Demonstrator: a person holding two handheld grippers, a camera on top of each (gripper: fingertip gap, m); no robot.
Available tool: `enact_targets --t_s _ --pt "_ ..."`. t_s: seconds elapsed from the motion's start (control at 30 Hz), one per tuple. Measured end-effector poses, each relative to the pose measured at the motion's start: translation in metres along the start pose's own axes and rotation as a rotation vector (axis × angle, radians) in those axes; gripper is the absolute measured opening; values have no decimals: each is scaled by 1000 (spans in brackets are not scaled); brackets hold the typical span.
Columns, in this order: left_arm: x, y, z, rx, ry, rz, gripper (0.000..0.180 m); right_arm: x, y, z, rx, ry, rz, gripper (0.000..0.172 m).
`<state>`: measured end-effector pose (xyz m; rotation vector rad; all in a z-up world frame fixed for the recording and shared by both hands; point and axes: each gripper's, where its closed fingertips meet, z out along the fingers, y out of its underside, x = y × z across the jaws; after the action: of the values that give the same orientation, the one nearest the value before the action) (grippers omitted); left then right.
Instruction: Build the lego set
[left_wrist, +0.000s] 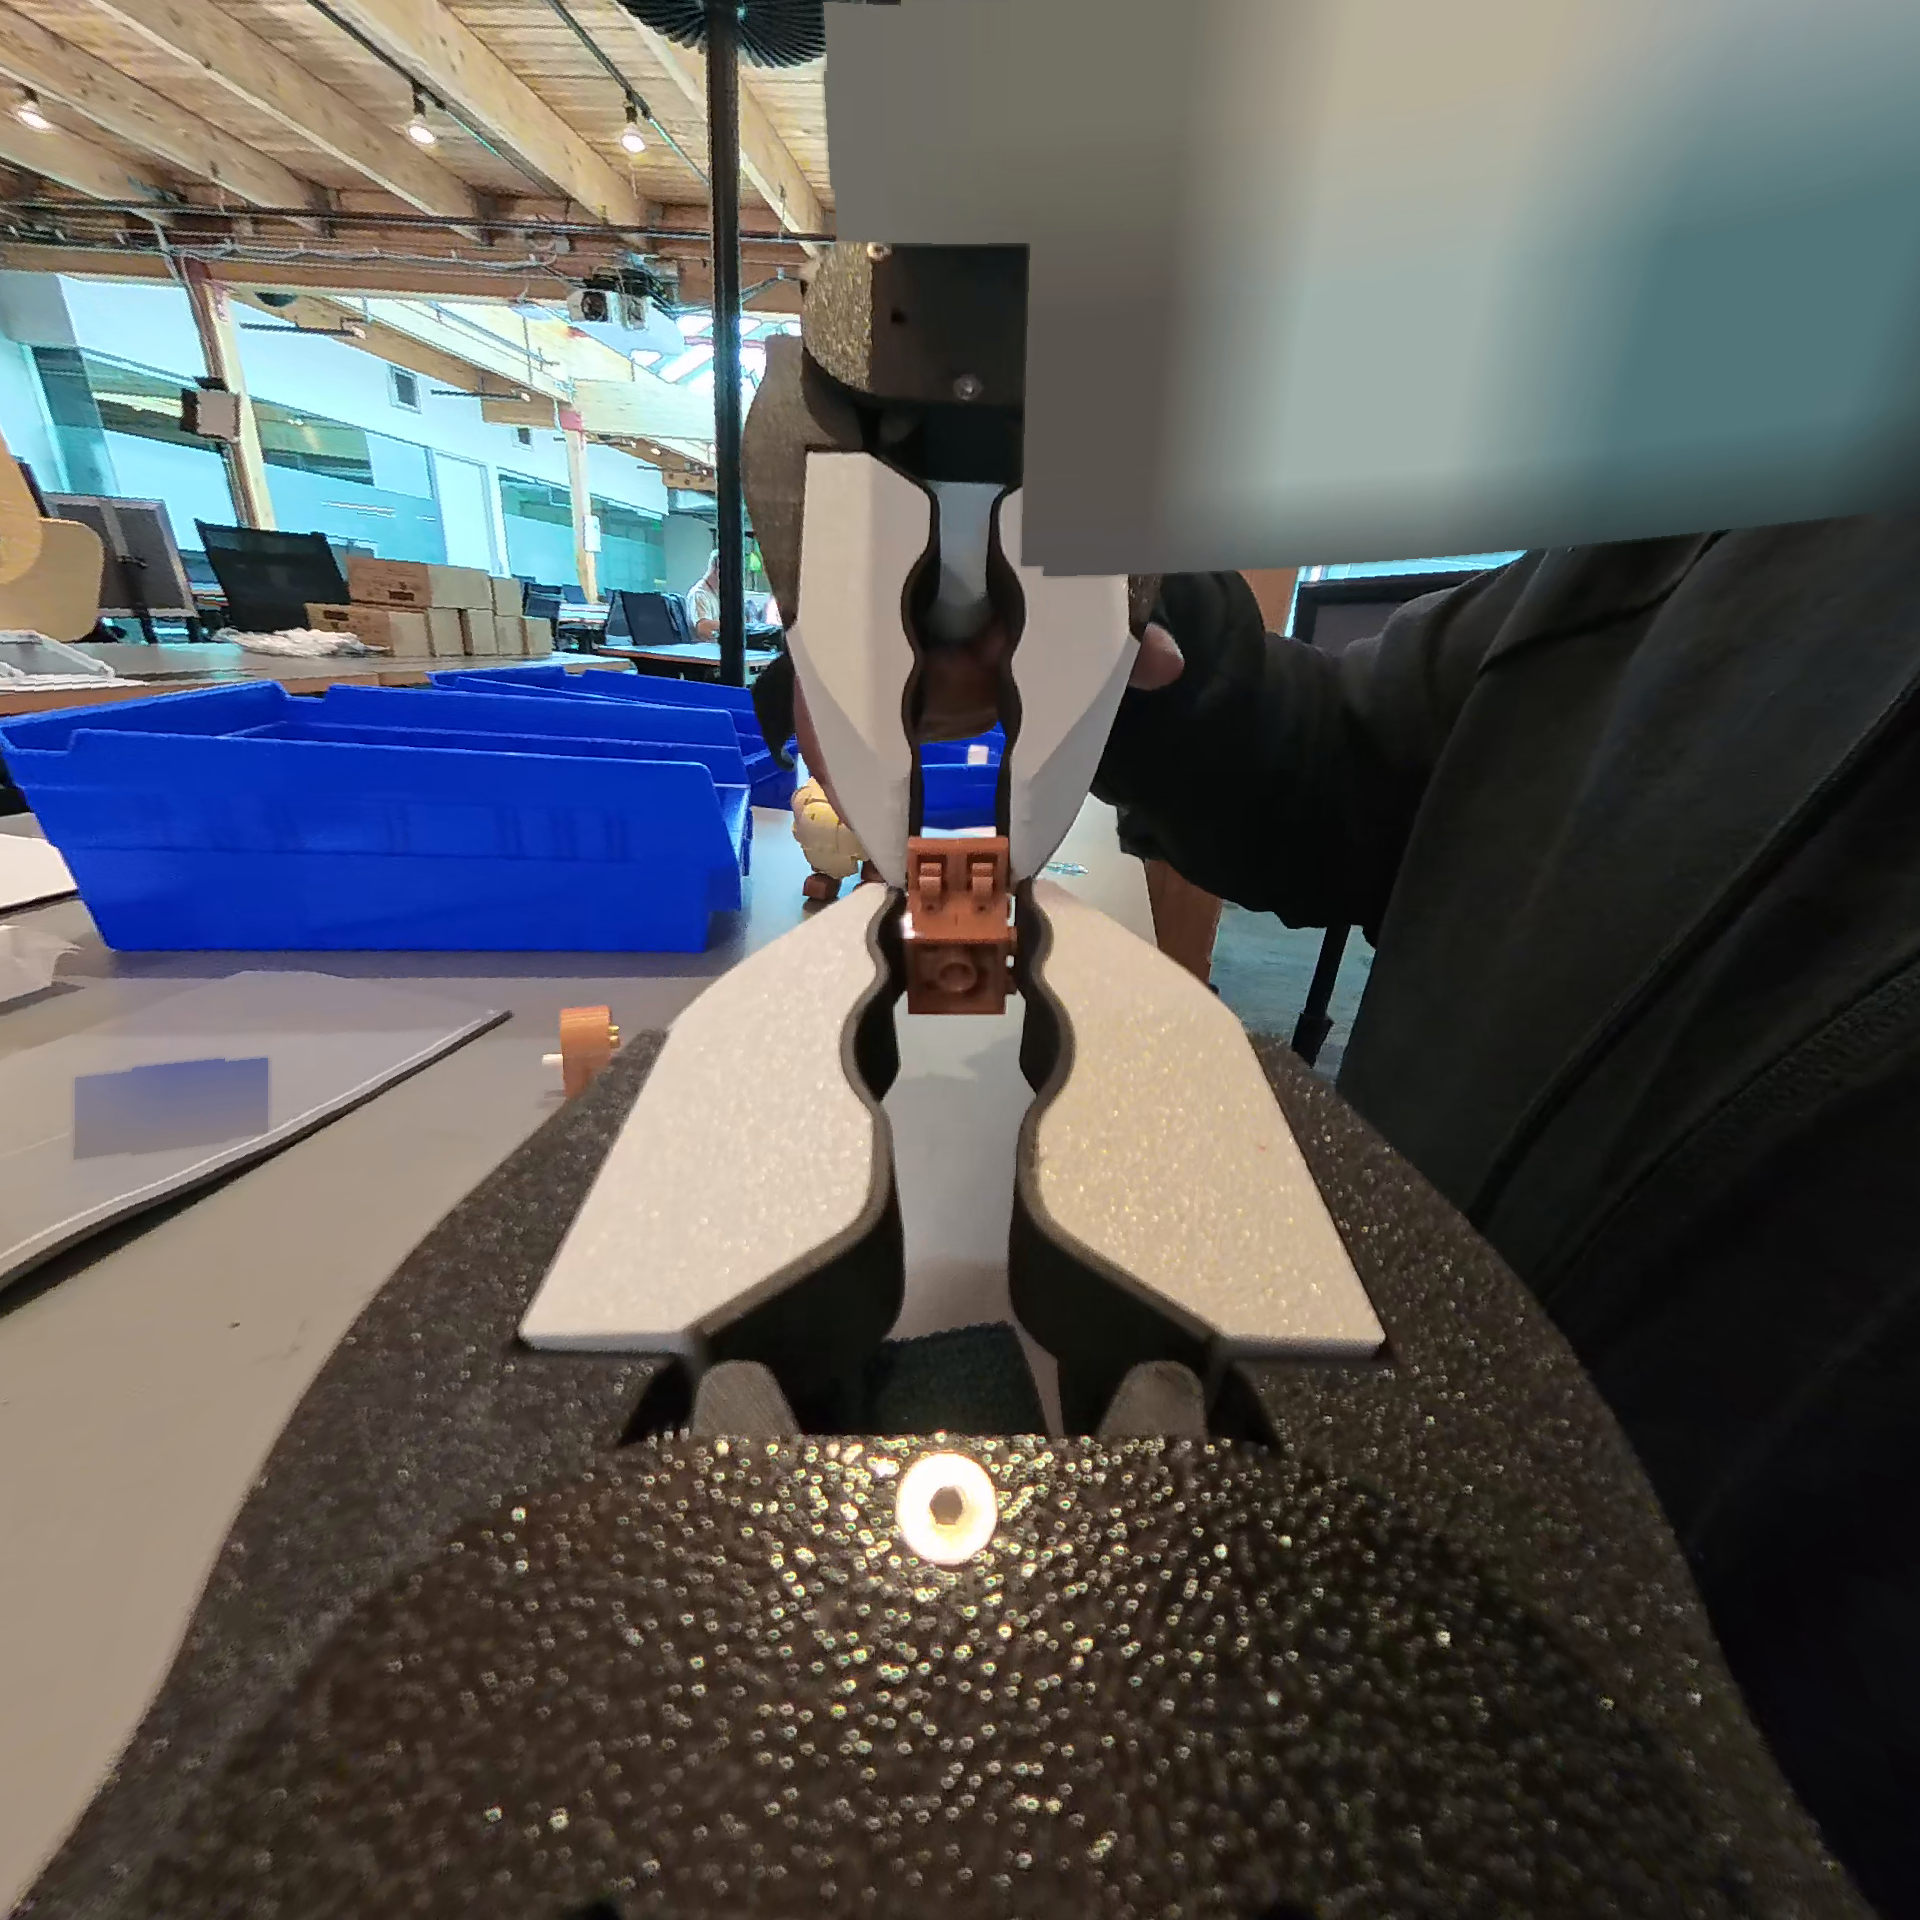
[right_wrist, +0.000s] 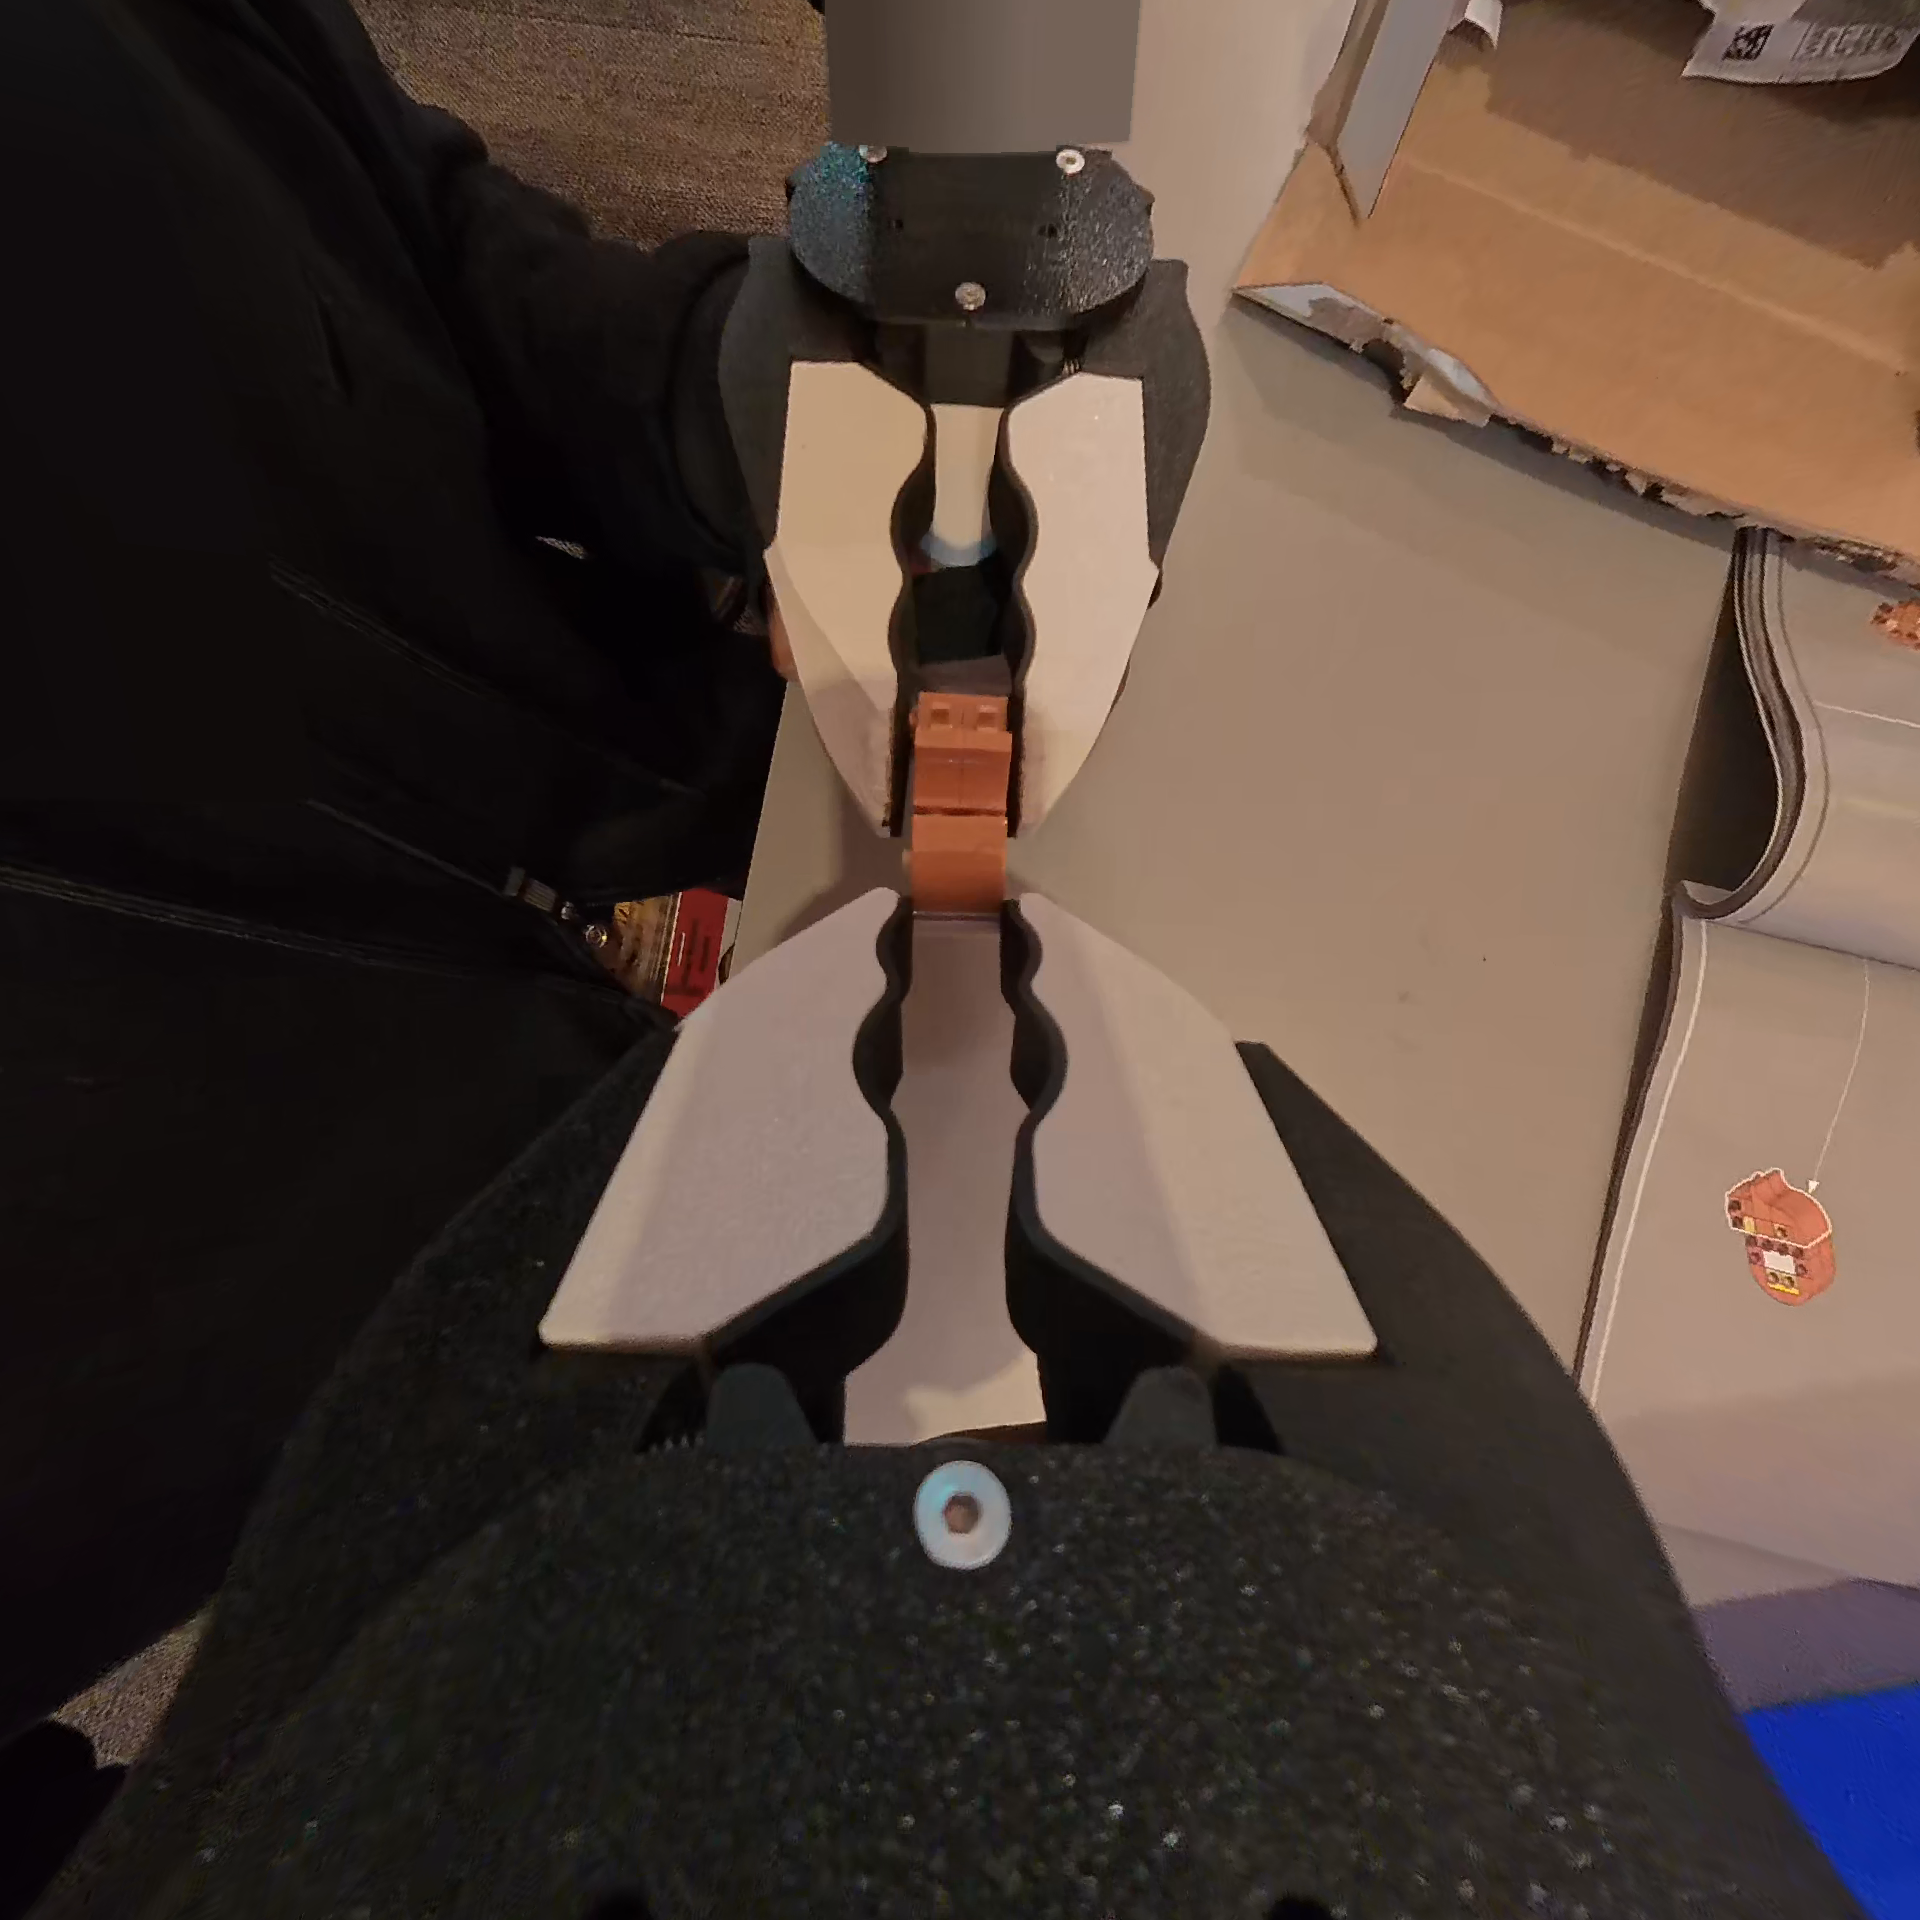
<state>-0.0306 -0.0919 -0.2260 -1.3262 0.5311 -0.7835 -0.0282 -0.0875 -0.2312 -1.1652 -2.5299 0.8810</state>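
A small brown brick piece (left_wrist: 957, 940) is held up in the air between the two claws, which meet tip to tip. The left claw (left_wrist: 957, 971) is clenched on the near end of the piece, the end with one round stud on its face. Its dark pads (left_wrist: 885, 961) are pressed on both sides of that end. The right claw (right_wrist: 956, 914) is clenched on the other end, the end with two small clips. From the right wrist view, the same brown brick piece (right_wrist: 958, 821) is seen running straight from one claw to the other, with both pairs of white fingers closed on it.

The piece is held above the near edge of a grey table (left_wrist: 260, 1382), not touching it. A person's dark sleeve (left_wrist: 1558, 831) is seen beside the claws.

On the table, blue bins (left_wrist: 395, 831) are set toward the far left side. A small tan wheel part (left_wrist: 584, 1044) is lying near the left claw. A little cream toy figure (left_wrist: 826, 831) is standing behind the claws, near the bins. A grey sheet (left_wrist: 229, 1112) is laid flat at the left edge.

In the right wrist view, a torn cardboard box (right_wrist: 1610, 239) is at the far right corner. An open booklet (right_wrist: 1787, 1143) with a picture of a brown model is lying at the right edge.
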Motion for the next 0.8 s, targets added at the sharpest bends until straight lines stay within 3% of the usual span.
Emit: enact_targets --t_s 0.8 --pt "6 4 0 -38 27 20 19 -6 2 4 -35 1 -66 15"
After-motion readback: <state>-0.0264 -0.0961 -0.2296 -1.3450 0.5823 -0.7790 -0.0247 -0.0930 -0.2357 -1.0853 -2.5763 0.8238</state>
